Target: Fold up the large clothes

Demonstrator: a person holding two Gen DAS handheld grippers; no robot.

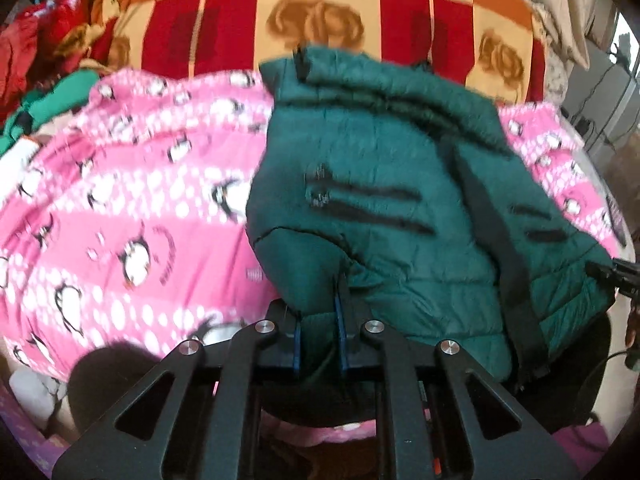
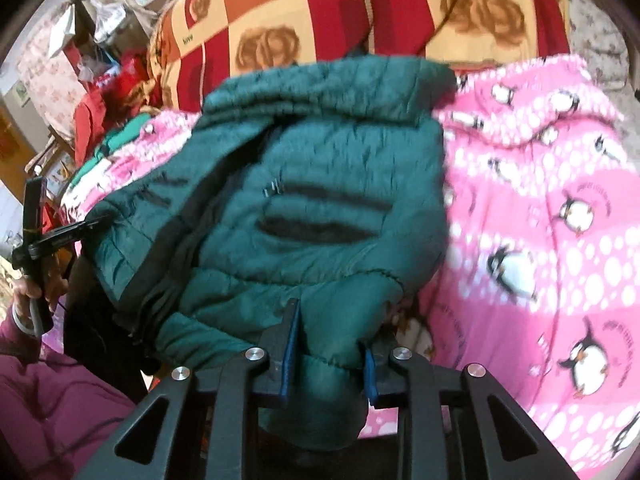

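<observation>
bed point(image 1: 328, 0) first: wide, spread with a red and cream patchwork cover, and over that a pink penguin blanket point(image 1: 132, 184) that takes up most of the near side. heap of red and green clothes point(image 1: 44, 60) off at the far left edge.

green puffer jacket point(image 1: 380, 184) lies on the blanket, front up, zip and dark pocket slits showing, collar end away from the person. both near corners are lifted off the blanket.

left tool point(image 1: 318, 332) is clamped on a puffed fold at the jacket's hem, blue pads pressed in from both sides. right tool point(image 2: 330, 352) has a thick wad of the other hem corner between its pads, which stand wider apart; it looks like a hold, though a looser one.

risks, as i judge them:
- padded nylon is slick and springy; the right bite could slide out when the hem is carried toward the collar.
- uneven lift between the two hands would skew the fold and leave the zip line crooked.
- fleece blanket may drag along with the jacket and bunch under it.
- views are motion-blurred; a fast swing would make any slip worse.
</observation>
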